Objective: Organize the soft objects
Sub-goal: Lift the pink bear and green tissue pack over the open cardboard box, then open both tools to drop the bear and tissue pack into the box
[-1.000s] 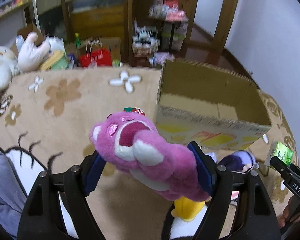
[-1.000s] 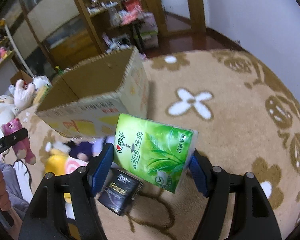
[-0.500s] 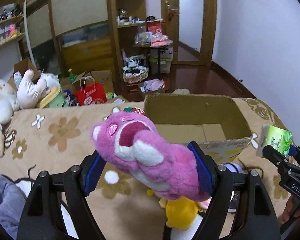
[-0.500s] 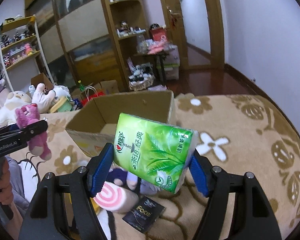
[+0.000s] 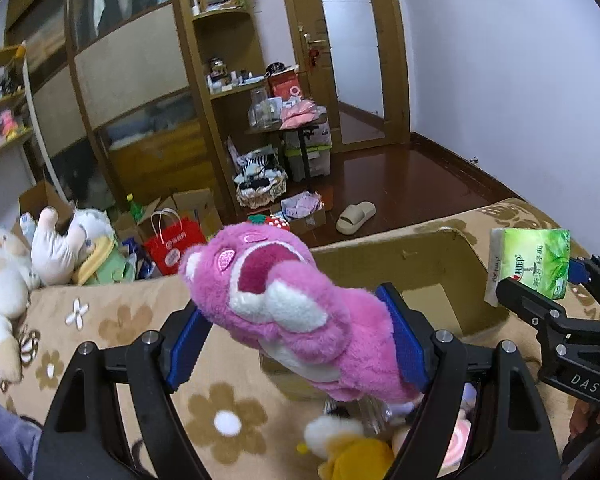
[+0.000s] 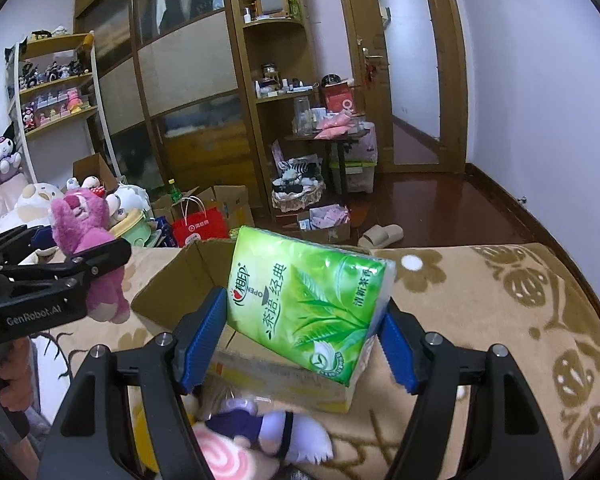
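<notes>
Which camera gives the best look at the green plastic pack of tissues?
The right wrist view: the green plastic pack of tissues fills the middle, clamped in the right gripper, its printed front fully visible. The left wrist view shows the pack small at the right edge, seen partly edge-on.

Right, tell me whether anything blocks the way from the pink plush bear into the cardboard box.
Nothing visible does. The left gripper holds the pink plush bear raised in front of the open cardboard box, whose top has no lid. The green tissue pack in the right gripper is off to one side.
</notes>
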